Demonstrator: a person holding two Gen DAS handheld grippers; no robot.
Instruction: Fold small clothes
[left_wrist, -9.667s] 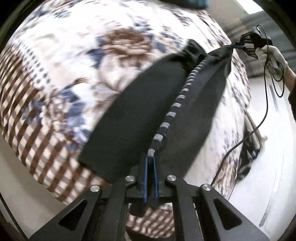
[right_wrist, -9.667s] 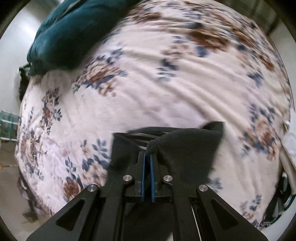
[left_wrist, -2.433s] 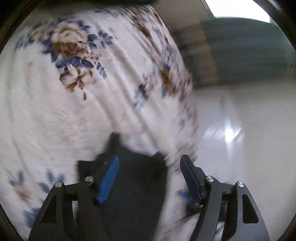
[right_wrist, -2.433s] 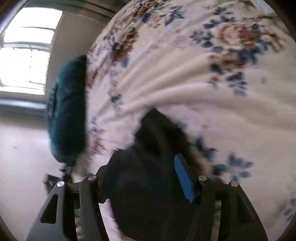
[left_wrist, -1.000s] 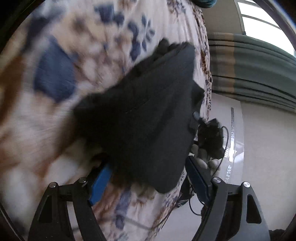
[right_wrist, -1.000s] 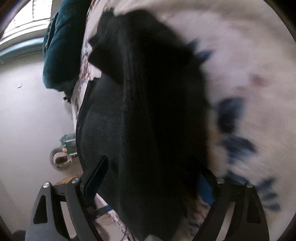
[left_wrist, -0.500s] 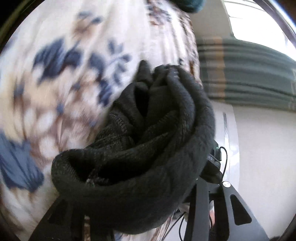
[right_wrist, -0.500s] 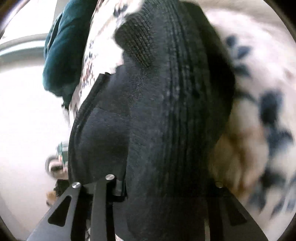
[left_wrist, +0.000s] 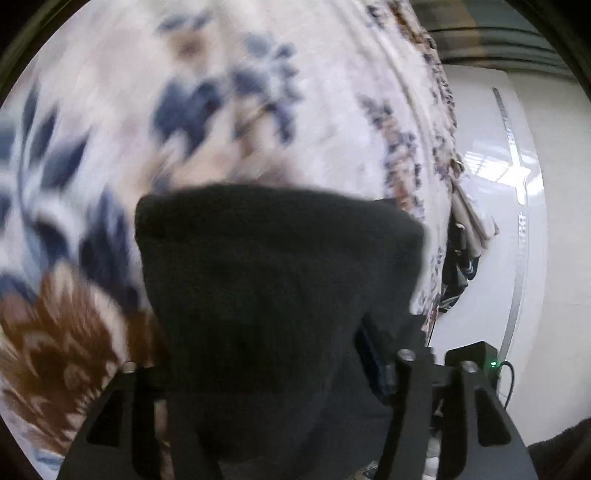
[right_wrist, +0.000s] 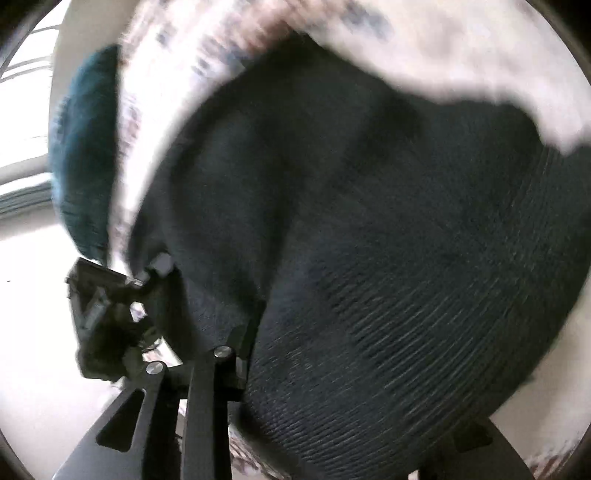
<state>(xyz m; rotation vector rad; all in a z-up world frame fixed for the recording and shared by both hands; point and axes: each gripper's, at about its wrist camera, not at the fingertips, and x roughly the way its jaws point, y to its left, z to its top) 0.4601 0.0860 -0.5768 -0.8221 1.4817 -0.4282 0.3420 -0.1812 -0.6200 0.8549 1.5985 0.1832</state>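
A black knit garment (left_wrist: 280, 295) fills the space between the fingers of my left gripper (left_wrist: 266, 373), which grips it as a thick fold above the floral bedspread (left_wrist: 221, 92). In the right wrist view the same black garment (right_wrist: 388, 258) bulges between the fingers of my right gripper (right_wrist: 351, 369) and covers most of the frame. Both sets of fingertips are hidden by the cloth. The left gripper's body (right_wrist: 103, 314) shows at the left of the right wrist view, close to the garment.
A dark teal blanket (right_wrist: 85, 166) lies on the bed at the far left of the right wrist view. The bed's edge and a shiny white floor (left_wrist: 517, 184) run down the right of the left wrist view.
Both grippers went from open around the flat folded garment to closed on it, and the garment has come up off the bedspread as a bunched bundle. Both views are blurred by motion.
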